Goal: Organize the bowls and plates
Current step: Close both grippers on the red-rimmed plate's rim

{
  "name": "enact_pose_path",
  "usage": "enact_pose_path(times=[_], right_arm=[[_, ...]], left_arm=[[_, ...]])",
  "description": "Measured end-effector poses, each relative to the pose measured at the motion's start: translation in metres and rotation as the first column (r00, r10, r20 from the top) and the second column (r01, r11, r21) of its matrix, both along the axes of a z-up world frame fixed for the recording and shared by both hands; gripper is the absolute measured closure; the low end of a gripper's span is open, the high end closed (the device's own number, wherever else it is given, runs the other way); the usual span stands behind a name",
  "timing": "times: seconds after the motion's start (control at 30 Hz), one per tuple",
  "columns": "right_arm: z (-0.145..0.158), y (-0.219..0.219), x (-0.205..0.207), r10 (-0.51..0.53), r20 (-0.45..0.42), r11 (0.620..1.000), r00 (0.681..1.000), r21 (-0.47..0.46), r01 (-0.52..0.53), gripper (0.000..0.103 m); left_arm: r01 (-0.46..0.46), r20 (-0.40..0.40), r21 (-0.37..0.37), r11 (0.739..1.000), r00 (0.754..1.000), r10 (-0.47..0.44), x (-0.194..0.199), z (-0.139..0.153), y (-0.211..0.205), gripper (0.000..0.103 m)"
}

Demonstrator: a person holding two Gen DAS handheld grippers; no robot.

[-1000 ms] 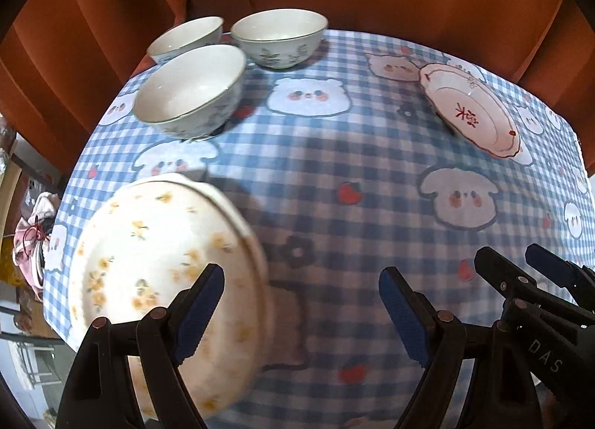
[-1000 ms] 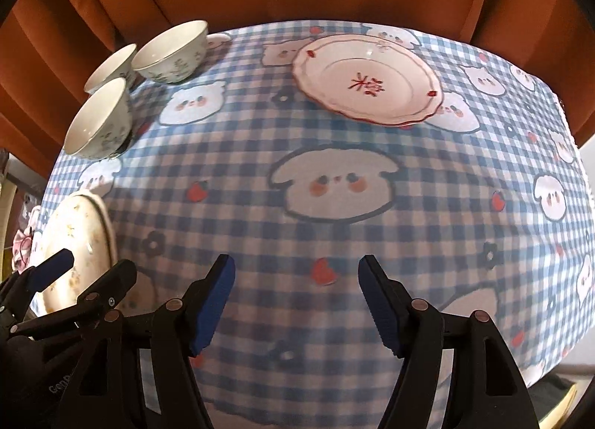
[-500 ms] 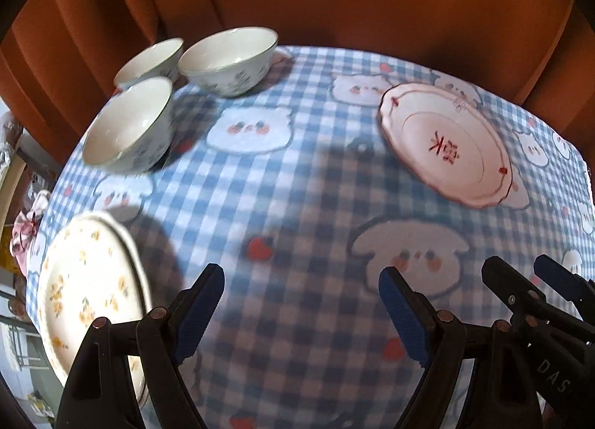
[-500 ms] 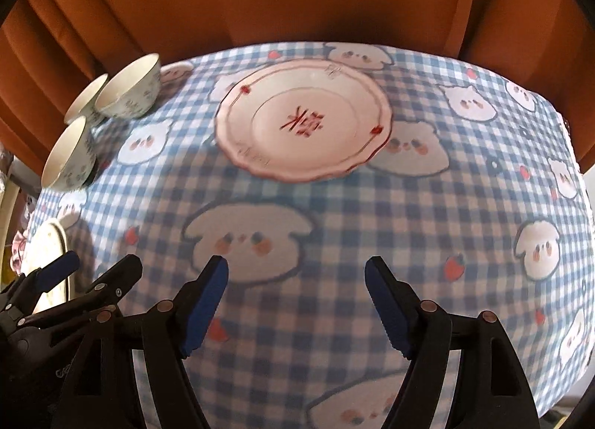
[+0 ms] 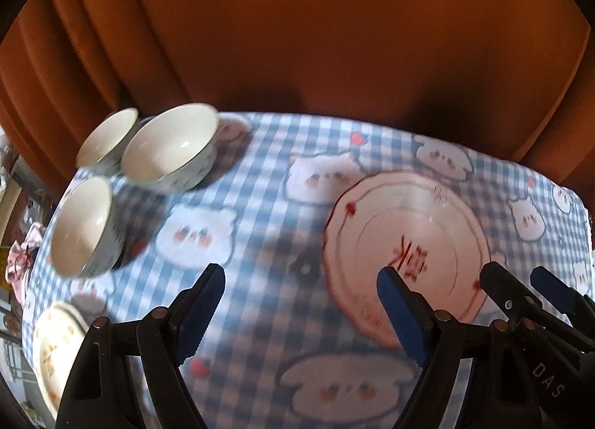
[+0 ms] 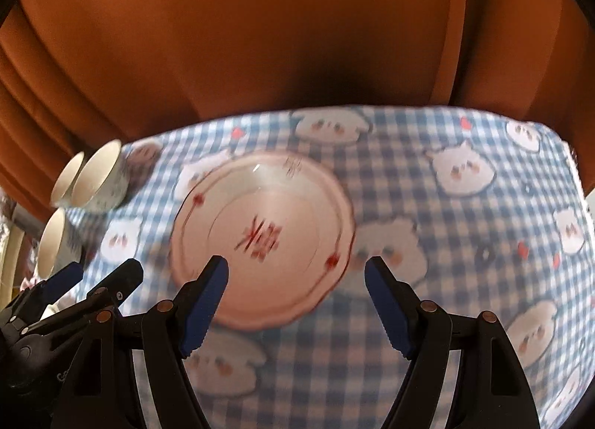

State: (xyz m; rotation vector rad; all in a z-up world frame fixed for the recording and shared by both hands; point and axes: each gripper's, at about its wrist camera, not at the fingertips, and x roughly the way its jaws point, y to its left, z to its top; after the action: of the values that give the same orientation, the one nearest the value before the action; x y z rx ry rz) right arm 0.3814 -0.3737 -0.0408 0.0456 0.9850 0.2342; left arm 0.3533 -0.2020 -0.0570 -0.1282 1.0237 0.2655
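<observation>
A white plate with a red rim and a red character (image 5: 405,243) lies on the checked tablecloth; it also shows in the right wrist view (image 6: 264,235). My right gripper (image 6: 295,302) is open and empty, just in front of that plate. My left gripper (image 5: 301,311) is open and empty, left of the plate. Three white bowls (image 5: 169,148) stand at the far left, also seen in the right wrist view (image 6: 98,176). A yellow-flowered plate (image 5: 54,347) lies at the near left edge.
The blue checked tablecloth (image 5: 260,205) with animal faces covers the table. Orange curtains (image 5: 297,38) hang behind the far edge. Clutter (image 5: 22,254) shows beyond the left edge. The frames are blurred by motion.
Both grippers have moved forward and to the right, away from the flowered plate and toward the red-rimmed plate, which now looms larger. Both stay open.
</observation>
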Motion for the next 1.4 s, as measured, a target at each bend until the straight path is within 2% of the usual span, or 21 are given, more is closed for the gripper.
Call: enact_pose_path(times=[0.2, 0.4, 0.57, 0.7, 0.77, 1.0, 1.4], right_arm=[[-0.013, -0.012, 0.042, -0.037, -0.025, 0.999, 0.999, 0.023, 0.038, 0.025], [-0.035, -0.015, 0.071, -0.064, -0.044, 0.996, 0.997, 0.062, 0.067, 0.025], [-0.051, -0.013, 0.089, -0.067, -0.076, 0.996, 0.995, 0.046, 0.071, 0.041], [-0.062, -0.009, 0.096, -0.057, -0.095, 0.998, 0.994, 0.026, 0.060, 0.056], [-0.065, -0.005, 0.097, -0.048, -0.114, 0.998, 0.992, 0.034, 0.052, 0.058], [-0.066, 0.000, 0.090, -0.048, -0.111, 0.999, 0.993, 0.006, 0.048, 0.058], [-0.071, 0.003, 0.023, -0.025, -0.195, 1.000, 0.980, -0.014, 0.022, 0.058]], left_arm=[[0.010, -0.044, -0.009, 1.000, 0.999, -0.010, 0.036, -0.020, -0.008, 0.027], [0.004, -0.051, -0.006, 1.000, 0.999, -0.004, 0.063, -0.039, -0.010, 0.030], [0.031, -0.082, -0.019, 0.999, 0.996, -0.032, 0.076, -0.057, -0.016, 0.035], [0.044, -0.109, -0.044, 0.998, 0.993, -0.049, 0.081, -0.067, -0.019, 0.044], [0.055, -0.112, -0.025, 0.998, 0.992, -0.058, 0.081, -0.069, -0.022, 0.045], [0.079, -0.135, -0.013, 0.997, 0.988, -0.080, 0.075, -0.069, -0.023, 0.045], [0.099, -0.197, -0.024, 0.995, 0.975, -0.102, -0.002, -0.067, -0.026, 0.045]])
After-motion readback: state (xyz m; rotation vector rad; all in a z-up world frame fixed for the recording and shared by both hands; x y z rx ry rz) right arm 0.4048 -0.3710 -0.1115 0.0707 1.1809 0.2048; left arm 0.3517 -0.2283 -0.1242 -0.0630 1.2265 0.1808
